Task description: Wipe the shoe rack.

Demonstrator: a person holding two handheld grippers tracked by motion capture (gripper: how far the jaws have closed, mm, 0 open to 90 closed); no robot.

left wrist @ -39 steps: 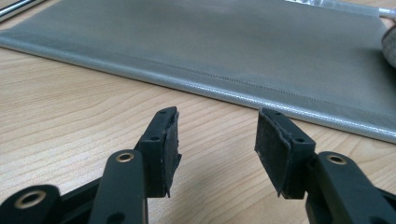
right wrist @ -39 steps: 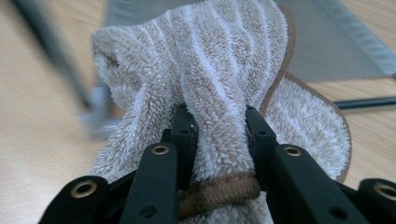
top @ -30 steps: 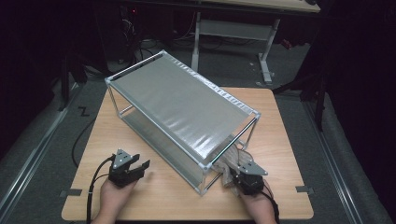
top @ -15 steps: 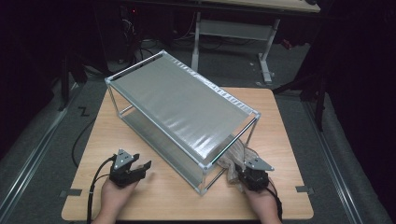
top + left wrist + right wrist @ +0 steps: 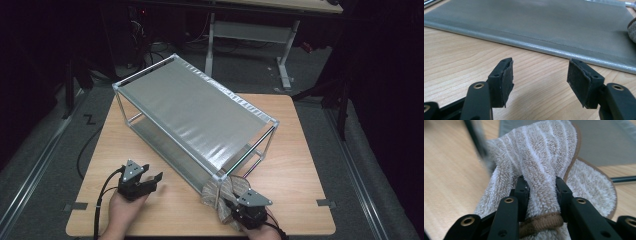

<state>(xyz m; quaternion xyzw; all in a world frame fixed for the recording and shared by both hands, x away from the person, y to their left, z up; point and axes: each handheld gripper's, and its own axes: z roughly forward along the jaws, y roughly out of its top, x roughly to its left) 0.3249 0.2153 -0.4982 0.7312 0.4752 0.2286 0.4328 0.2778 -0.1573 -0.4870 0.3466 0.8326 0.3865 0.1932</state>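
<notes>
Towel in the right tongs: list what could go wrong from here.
1. The towel lies against the rack's corner post; pulling it could snag there or tug the rack across the table.
2. The right tongs pinch only a bunched fold, which may slip.
3. The left tongs stand open, so nothing steadies the rack.

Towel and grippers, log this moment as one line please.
right gripper: shut on towel, by rack corner | left gripper: jaws just opened, nothing between, over table

Right gripper (image 5: 231, 209) with towel (image 5: 220, 192) nearer the table edge; left gripper (image 5: 150, 181) jaws wider.
</notes>
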